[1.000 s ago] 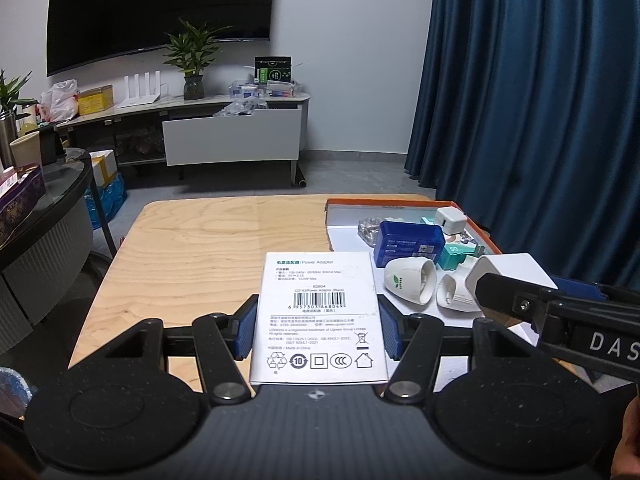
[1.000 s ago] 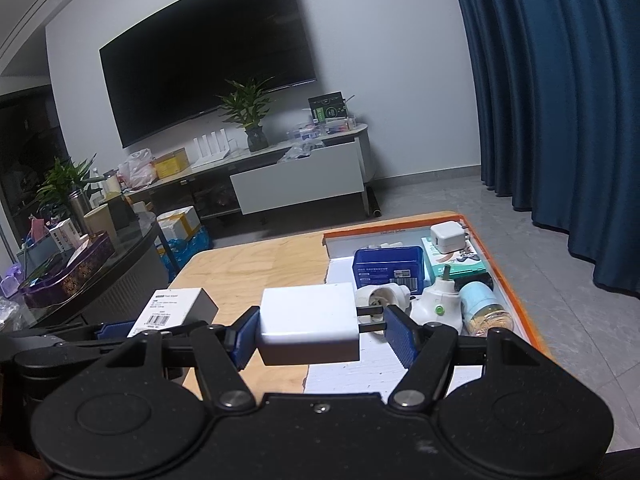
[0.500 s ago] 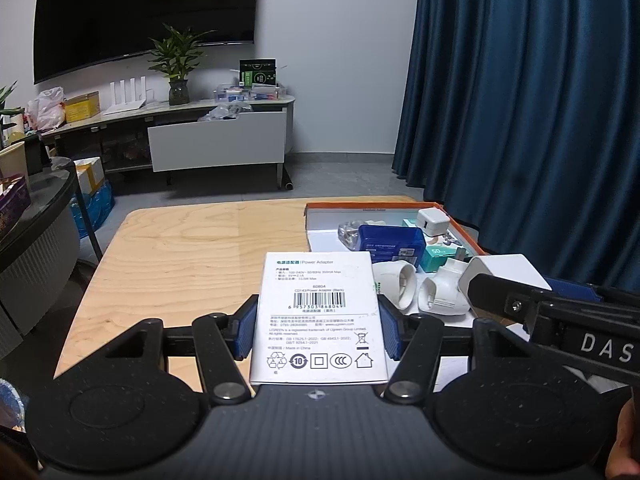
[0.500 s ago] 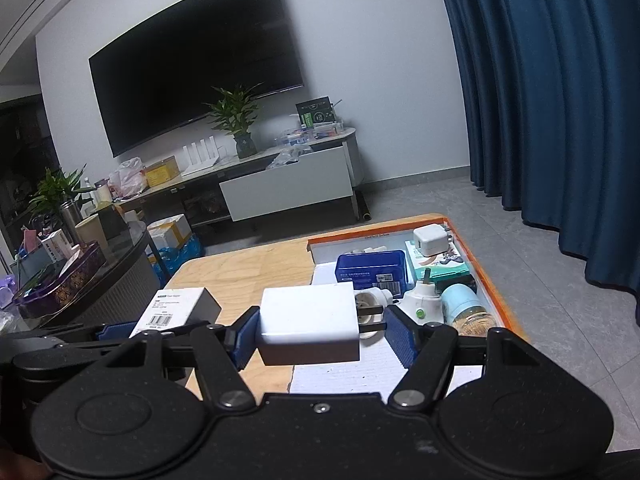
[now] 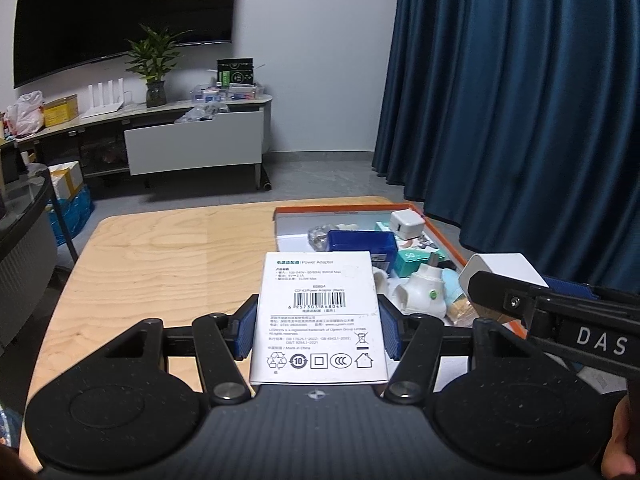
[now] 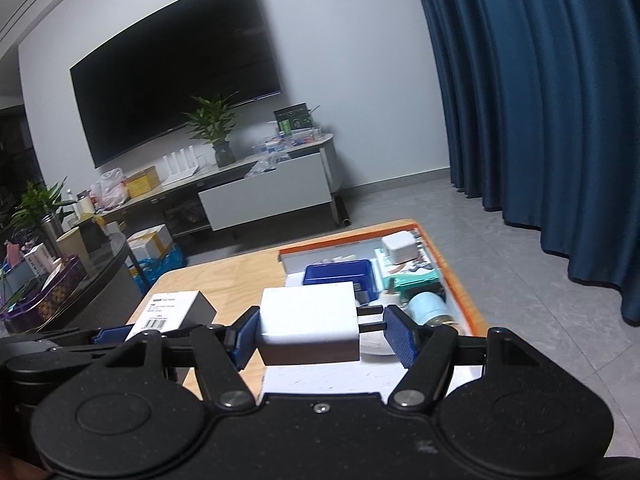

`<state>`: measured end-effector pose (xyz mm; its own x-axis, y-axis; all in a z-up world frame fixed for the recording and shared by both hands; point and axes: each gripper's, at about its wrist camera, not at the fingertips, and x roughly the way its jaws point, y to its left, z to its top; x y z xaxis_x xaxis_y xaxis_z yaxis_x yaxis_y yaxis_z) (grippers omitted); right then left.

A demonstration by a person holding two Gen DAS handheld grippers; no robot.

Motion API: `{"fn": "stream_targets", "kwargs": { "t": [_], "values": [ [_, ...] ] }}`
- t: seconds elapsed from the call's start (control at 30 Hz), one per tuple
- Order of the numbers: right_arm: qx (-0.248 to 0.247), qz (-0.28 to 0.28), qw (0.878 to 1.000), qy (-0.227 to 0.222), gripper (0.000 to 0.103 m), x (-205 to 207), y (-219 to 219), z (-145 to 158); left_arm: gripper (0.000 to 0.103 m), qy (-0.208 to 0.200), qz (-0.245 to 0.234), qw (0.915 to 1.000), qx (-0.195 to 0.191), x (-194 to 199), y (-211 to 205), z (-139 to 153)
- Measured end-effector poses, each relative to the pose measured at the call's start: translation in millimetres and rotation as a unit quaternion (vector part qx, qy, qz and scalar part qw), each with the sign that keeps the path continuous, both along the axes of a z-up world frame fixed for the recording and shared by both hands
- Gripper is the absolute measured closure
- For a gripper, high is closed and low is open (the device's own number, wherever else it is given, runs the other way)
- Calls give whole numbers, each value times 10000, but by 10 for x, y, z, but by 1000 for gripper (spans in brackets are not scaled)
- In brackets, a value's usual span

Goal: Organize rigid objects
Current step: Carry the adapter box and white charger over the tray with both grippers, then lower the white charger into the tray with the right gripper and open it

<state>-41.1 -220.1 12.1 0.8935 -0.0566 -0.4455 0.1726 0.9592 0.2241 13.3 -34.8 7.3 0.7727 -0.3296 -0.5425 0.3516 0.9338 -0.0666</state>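
Two hand-held grippers over the wooden desk (image 5: 160, 248) — left hand-held gripper (image 5: 318, 330) clamped one power adapter box (image 5: 320, 316); right hand-held gripper (image 6: 322, 338) clamped one white charger (image 6: 308, 326), prongs against its right pad. One orange-rimmed tray (image 6: 460, 292) beyond — contents jumbled, uncounted.

Both views are fisheye wrist cameras, each sitting low behind its own gripper's two blue-padded fingers and looking forward and slightly down. Left view faces across the light wooden table (image 5: 160, 256) toward the wall-mounted black TV (image 5: 120, 12). Right view, from further right, faces the same way. Shared: orange-rimmed tray (image 5: 444, 240) (image 6: 460, 280), TV (image 6: 176, 96), dark blue curtain (image 5: 520, 100) (image 6: 540, 100).
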Motion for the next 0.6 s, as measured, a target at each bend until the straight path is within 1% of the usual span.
{"fn": "stream_targets", "kwargs": {
  "t": [0.3,0.6],
  "values": [
    [19,-201,9998,34,24,74,-230,-12,43,91,-125,9999,-21,104,-144,-27],
    [-18,-243,9997,10,24,217,-326,60,43,147,-257,9996,-13,212,-297,-4]
  ]
}}
